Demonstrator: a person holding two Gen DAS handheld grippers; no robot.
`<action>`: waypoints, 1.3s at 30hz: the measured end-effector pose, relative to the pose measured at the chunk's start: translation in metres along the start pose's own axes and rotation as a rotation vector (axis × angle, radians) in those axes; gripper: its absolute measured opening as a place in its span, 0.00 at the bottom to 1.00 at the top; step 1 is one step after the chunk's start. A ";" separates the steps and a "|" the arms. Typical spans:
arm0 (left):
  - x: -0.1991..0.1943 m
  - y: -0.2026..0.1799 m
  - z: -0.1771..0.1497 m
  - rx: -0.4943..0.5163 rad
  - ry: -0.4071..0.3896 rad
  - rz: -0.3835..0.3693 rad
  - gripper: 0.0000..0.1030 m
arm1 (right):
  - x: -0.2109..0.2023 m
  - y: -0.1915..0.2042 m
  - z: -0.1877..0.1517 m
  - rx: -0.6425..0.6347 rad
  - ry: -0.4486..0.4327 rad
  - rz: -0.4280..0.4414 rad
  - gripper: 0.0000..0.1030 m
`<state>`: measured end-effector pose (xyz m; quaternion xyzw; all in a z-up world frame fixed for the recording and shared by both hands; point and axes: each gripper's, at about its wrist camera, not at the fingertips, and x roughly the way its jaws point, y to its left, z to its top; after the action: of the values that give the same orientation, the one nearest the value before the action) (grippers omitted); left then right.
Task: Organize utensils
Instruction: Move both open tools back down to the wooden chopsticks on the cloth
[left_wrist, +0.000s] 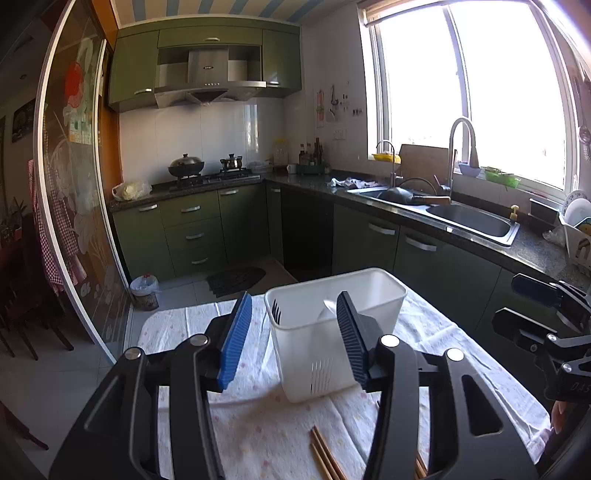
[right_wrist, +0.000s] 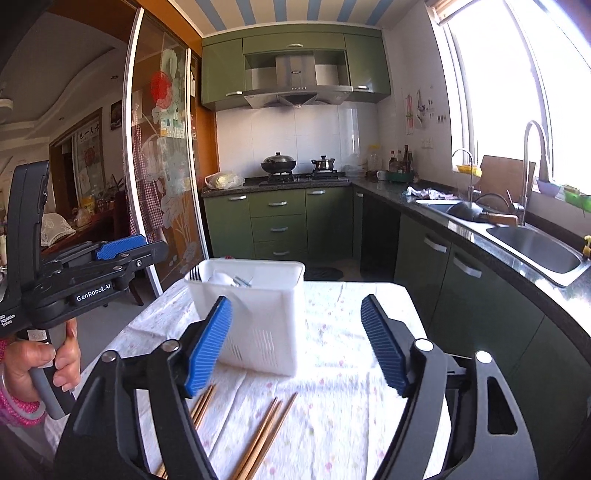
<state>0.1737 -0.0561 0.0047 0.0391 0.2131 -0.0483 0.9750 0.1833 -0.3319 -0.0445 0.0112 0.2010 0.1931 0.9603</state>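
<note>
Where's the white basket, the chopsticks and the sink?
white basket (right_wrist: 266, 332), right wrist view, on its front wall.
chopsticks (right_wrist: 264, 435), right wrist view, on the middle of the sticks.
sink (left_wrist: 471, 221), left wrist view, on its bare inner basin.

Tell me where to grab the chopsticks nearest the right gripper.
Judging by pose: the chopsticks lie flat on the cloth, running away from the open right gripper. Come from above, pinch mid-shaft across their width.

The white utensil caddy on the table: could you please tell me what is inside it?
In the right wrist view, the white utensil caddy holds a white spoon-like piece and some metal utensil ends near its rim. Its opaque walls hide whatever lies lower down.
</note>
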 end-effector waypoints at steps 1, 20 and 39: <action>-0.002 0.000 -0.006 -0.001 0.032 -0.006 0.49 | -0.008 -0.001 -0.006 0.003 0.011 0.001 0.78; 0.011 0.016 -0.075 -0.115 0.470 -0.089 0.69 | -0.032 0.001 -0.037 0.082 0.115 0.049 0.95; 0.078 -0.004 -0.124 -0.192 0.912 -0.076 0.28 | -0.017 -0.010 -0.047 0.096 0.190 0.066 0.95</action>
<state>0.1934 -0.0542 -0.1403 -0.0421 0.6248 -0.0420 0.7785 0.1540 -0.3507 -0.0819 0.0454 0.2999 0.2147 0.9284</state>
